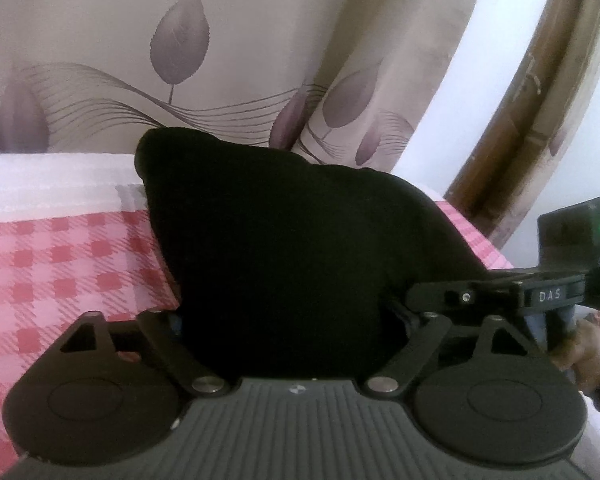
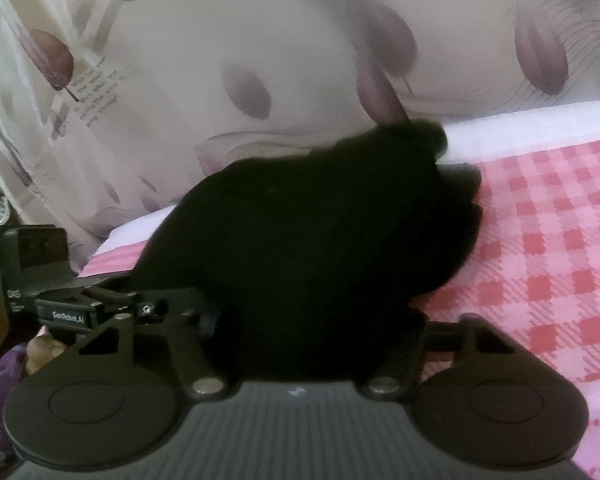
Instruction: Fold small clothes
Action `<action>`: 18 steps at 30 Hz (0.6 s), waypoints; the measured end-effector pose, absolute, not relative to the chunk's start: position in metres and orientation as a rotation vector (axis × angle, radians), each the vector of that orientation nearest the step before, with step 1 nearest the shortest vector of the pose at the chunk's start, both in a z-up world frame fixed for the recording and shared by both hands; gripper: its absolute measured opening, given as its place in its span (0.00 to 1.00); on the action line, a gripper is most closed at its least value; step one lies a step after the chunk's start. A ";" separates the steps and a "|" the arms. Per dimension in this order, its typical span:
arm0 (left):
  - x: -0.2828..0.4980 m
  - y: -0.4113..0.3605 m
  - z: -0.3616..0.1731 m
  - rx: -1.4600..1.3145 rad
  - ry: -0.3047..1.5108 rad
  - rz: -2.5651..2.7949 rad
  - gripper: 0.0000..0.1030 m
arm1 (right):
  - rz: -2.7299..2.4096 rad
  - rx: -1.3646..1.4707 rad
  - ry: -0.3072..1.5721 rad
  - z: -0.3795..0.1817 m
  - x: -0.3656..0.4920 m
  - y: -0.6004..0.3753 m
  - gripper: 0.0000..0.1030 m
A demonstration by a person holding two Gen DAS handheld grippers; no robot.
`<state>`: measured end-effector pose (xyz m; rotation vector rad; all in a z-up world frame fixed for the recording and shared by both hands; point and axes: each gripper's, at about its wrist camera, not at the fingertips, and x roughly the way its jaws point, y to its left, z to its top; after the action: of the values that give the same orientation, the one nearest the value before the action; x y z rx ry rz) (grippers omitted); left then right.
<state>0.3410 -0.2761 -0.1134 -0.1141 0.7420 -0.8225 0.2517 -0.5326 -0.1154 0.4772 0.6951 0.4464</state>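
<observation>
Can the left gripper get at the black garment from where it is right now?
Probably yes. The black garment already bunches up between the left gripper's jaws over the pink checked cloth, with nothing in front of it. Its fingertips are hidden by the fabric, so an actual pinch can't be confirmed.

A bunched black garment [image 2: 312,240] fills the middle of the right wrist's view, heaped up between the right gripper [image 2: 300,320]'s arms so that its fingertips are buried in the cloth. Whether they press it I cannot tell. It lies on a pink-and-red checked cloth [image 2: 548,264]. At the left, the left gripper [image 2: 100,308] reaches in to the garment's edge. Behind hangs a curtain [image 2: 220,60] printed with purple leaves.
</observation>
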 end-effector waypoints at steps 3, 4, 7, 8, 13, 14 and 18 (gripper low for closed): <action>0.339 -0.276 -0.113 -0.132 0.743 -0.810 0.67 | 0.432 0.472 0.689 -0.114 0.252 -0.529 0.50; 0.338 -0.275 -0.112 -0.143 0.745 -0.804 0.64 | 0.430 0.467 0.685 -0.113 0.251 -0.527 0.48; 0.333 -0.274 -0.111 -0.169 0.746 -0.792 0.53 | 0.416 0.475 0.668 -0.111 0.247 -0.525 0.43; 0.329 -0.275 -0.110 -0.159 0.733 -0.785 0.51 | 0.410 0.477 0.660 -0.110 0.245 -0.523 0.43; 0.318 -0.274 -0.106 -0.159 0.721 -0.757 0.48 | 0.379 0.534 0.635 -0.108 0.238 -0.522 0.39; 0.318 -0.274 -0.105 -0.167 0.728 -0.753 0.48 | 0.376 0.550 0.630 -0.107 0.237 -0.522 0.39; 0.317 -0.276 -0.099 -0.162 0.744 -0.736 0.48 | 0.378 0.582 0.611 -0.100 0.231 -0.517 0.37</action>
<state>0.3169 -0.2762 -0.0987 -0.1619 0.7443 -0.7356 0.2313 -0.5173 -0.1002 0.5820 0.6109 0.3775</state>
